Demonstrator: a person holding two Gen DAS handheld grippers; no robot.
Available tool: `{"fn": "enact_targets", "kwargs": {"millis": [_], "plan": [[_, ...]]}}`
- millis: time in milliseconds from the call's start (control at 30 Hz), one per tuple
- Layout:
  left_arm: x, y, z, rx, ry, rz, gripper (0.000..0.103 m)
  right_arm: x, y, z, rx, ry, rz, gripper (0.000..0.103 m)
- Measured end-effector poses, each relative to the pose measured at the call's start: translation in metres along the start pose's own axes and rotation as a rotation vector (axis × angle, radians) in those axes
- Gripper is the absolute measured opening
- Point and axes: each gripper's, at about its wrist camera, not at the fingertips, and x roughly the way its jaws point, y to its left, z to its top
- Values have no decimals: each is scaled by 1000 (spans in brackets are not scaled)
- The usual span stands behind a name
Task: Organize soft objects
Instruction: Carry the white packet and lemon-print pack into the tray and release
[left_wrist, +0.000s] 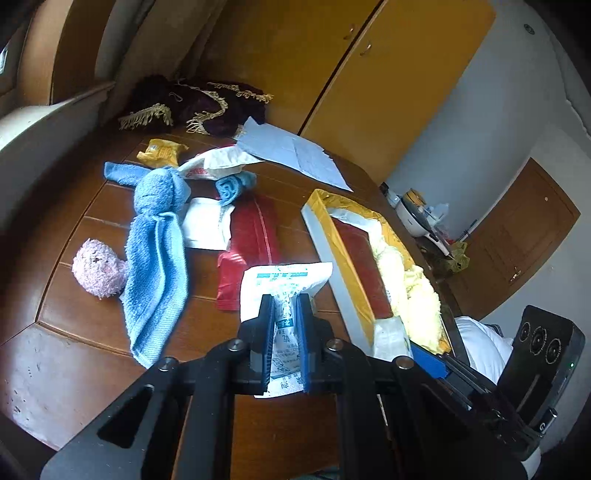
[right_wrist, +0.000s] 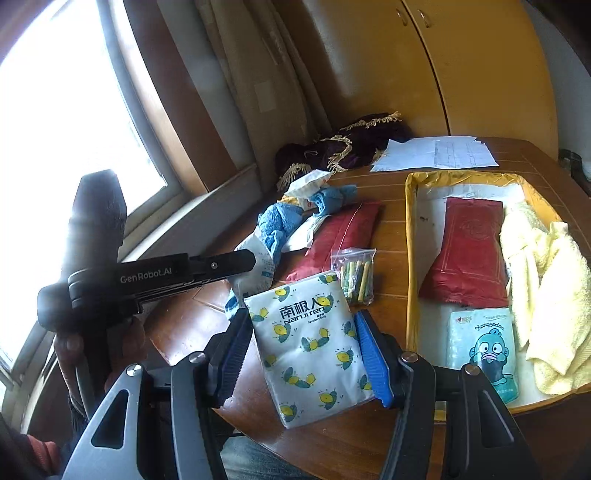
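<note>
Table edge: the wooden table (right_wrist: 388, 435) ended at six o'clock, bare wood beside the tray (right_wrist: 412, 258).
Counts: two red pouches, one in the tray.
Left gripper (left_wrist: 285, 308): clamped narrow on a white packet (left_wrist: 286, 282).
Right gripper (right_wrist: 306, 350): gripped the lemon-print tissue pack (right_wrist: 314, 343), tray at three o'clock.
</note>
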Motion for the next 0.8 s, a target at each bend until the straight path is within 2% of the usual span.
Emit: {"fn": "enact_targets", "kwargs": {"millis": [133, 333, 433, 567, 800], "plan": [[-1, -29, 6, 52, -7, -41, 9, -10, -9, 6, 19, -32, -11, 59], [21, -74, 27, 113, 13, -137, 9, -32, -52, 19, 114, -93, -119, 59], [43, -90, 38, 118, 52, -181, 9, -39, -77, 23, 162, -110, -174, 59], [80, -109, 41, 144, 99, -161, 9, -38, -102, 21, 216, -106, -214, 59], [125, -118, 32, 160, 160, -92, 9, -26, -116, 14, 244, -93, -256, 59]]}}
